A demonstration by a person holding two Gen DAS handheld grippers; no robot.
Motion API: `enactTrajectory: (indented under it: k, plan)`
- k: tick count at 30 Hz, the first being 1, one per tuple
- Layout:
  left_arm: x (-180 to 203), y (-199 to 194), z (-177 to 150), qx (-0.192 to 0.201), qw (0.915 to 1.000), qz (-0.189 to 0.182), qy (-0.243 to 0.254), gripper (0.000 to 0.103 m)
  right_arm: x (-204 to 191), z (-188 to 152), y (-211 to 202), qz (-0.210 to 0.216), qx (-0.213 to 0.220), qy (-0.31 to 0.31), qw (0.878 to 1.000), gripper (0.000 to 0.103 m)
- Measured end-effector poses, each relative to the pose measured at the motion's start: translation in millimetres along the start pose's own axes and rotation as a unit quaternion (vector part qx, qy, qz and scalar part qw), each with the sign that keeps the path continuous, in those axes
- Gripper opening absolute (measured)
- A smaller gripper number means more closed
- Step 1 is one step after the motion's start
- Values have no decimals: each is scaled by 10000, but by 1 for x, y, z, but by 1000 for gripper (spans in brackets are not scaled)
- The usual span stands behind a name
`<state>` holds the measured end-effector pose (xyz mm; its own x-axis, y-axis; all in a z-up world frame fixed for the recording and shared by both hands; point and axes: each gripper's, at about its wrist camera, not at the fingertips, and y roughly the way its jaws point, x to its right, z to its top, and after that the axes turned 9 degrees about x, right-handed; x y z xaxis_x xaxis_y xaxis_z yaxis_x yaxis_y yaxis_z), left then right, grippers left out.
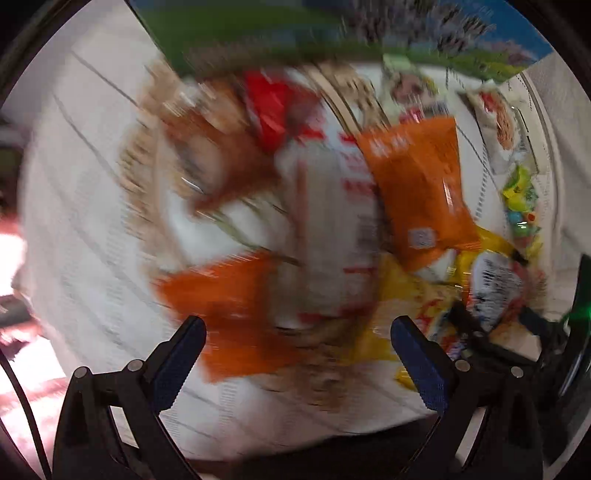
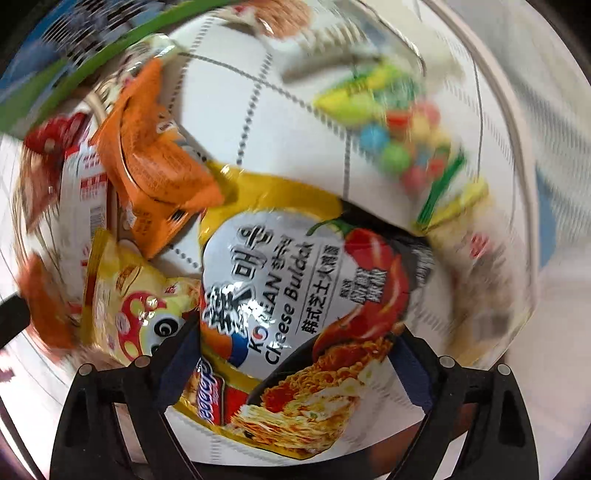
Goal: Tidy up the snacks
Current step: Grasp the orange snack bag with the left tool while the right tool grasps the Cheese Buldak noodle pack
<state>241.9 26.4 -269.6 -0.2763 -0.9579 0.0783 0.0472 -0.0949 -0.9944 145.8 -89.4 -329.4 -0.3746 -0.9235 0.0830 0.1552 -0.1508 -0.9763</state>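
Note:
My right gripper (image 2: 295, 332) has its fingers on both sides of a yellow and silver Cheese Buldak noodle packet (image 2: 295, 280) and appears shut on it. My left gripper (image 1: 297, 328) is open and empty above a blurred woven basket (image 1: 144, 155) that holds a red packet (image 1: 273, 107), a white and red packet (image 1: 332, 221) and an orange packet (image 1: 229, 295). Another orange packet (image 1: 417, 184) (image 2: 155, 166) lies to the right of it. The right gripper and the noodle packet (image 1: 491, 284) show at the left view's right edge.
A yellow cartoon-printed packet (image 2: 125, 284) lies left of the noodle packet. A bag of coloured candy balls (image 2: 399, 129) (image 1: 521, 206) lies further away on the white checked cloth (image 2: 295, 110). A green and blue box (image 1: 258, 29) stands at the back.

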Motion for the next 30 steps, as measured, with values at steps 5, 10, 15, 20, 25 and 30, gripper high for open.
enactTrajectory:
  k: [5, 10, 15, 20, 25, 30]
  plan:
    - [11, 26, -6, -513, 9955, -578, -552, 102, 16, 2, 10, 379, -75, 151, 9991, 95]
    - [18, 40, -8, -650, 9903, -665, -1028, 102, 37, -17, 10, 558, -118, 195, 9982, 95]
    - [21, 50, -19, -746, 9790, -874, -1683, 102, 58, -34, -9, 737, 106, 271, 9969, 95]
    - [26, 80, -25, -927, 9590, -1086, -2448, 101, 74, -38, -39, 701, 408, 309, 9962, 95]
    - [34, 113, -26, -830, 9617, -796, -2488, 72, 109, -30, -33, 713, 283, 227, 9968, 95]
    - [51, 118, -38, -474, 9875, -372, -1454, 58, 122, -15, -10, 911, 98, 261, 9954, 95]
